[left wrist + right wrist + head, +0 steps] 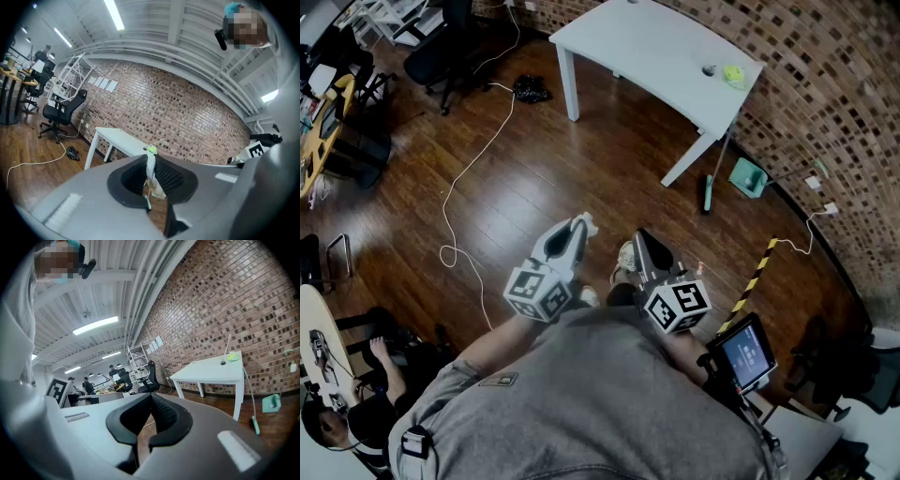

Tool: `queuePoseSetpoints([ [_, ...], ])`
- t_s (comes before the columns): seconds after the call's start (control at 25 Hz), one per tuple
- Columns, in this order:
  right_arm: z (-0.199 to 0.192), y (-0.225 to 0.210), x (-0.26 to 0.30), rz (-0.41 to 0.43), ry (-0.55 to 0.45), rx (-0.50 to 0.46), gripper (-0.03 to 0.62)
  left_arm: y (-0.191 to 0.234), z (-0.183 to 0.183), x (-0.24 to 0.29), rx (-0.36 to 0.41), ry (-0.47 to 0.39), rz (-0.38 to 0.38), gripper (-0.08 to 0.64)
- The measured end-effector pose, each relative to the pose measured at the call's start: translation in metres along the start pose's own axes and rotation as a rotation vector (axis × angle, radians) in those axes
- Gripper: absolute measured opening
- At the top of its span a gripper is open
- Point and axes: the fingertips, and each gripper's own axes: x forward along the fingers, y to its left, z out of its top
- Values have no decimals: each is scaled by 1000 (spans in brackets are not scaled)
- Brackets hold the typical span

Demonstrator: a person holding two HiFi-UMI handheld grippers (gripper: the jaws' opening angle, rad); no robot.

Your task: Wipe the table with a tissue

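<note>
Head view: left gripper (578,225) is pinching the tissue (150,169), right gripper (639,236) is sitting closed and empty, and the bench (647,47) is standing well apart at upper centre, so carrying the tissue over to it probably comes next.

Tissue held, desk well apart
White crumpled tissue (150,169) stands upright, pinched in the left gripper (577,227); the white desk (647,47) sits upper centre.
</note>
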Motion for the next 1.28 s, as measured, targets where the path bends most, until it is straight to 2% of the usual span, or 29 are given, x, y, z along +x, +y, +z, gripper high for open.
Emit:
queuePoseSetpoints([
  [0.24, 22, -35, 30, 0, -21, -8, 12, 8, 14, 49, 15, -8, -1, 40],
  [0.56, 70, -99, 73, 14, -42, -15, 12, 8, 45, 141, 52, -19, 2, 40],
  [0.96, 109, -172, 116, 26, -47, -26, 12, 6, 60, 233, 80, -3, 2, 38],
  [1.28, 118, -206, 153, -42, -43, 3, 12, 36, 74, 289, 83, 32, -25, 38],
])
